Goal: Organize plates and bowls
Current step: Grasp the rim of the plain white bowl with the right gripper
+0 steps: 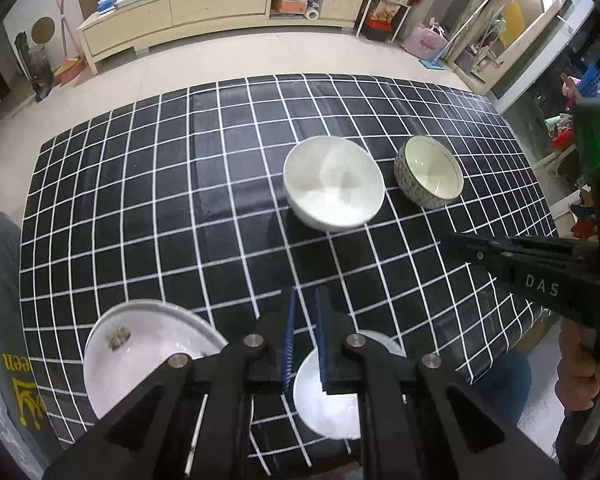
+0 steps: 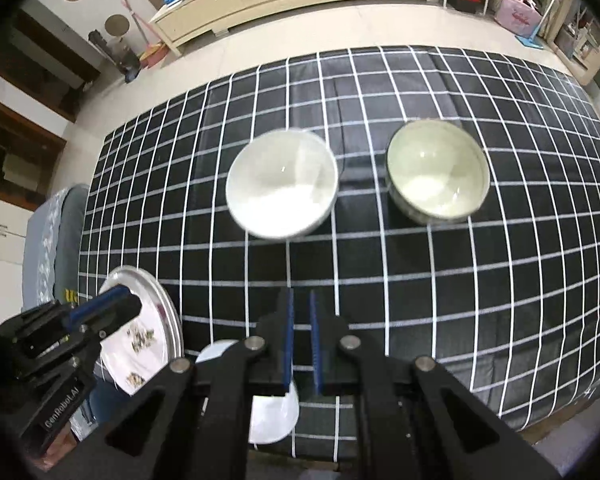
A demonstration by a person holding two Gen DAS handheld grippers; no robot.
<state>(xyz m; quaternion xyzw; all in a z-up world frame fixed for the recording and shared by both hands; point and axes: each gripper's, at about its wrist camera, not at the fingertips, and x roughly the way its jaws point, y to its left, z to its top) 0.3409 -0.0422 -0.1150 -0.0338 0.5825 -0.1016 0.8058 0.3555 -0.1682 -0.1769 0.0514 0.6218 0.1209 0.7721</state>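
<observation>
Both grippers, left (image 1: 305, 336) and right (image 2: 301, 340), pressed together, empty; white bowl (image 1: 334, 184) and patterned bowl (image 1: 429, 172) unstacked far; plate (image 1: 140, 354), small dish (image 1: 332, 412) apart near; sorting looks barely begun

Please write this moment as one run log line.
left gripper: shut, empty | right gripper: shut, empty | white bowl, patterned bowl: apart on tablecloth

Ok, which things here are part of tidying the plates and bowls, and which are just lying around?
For the job:
white bowl
patterned bowl
decorated plate
small white dish

Just lying about:
cabinet
pink bag
broom
</observation>
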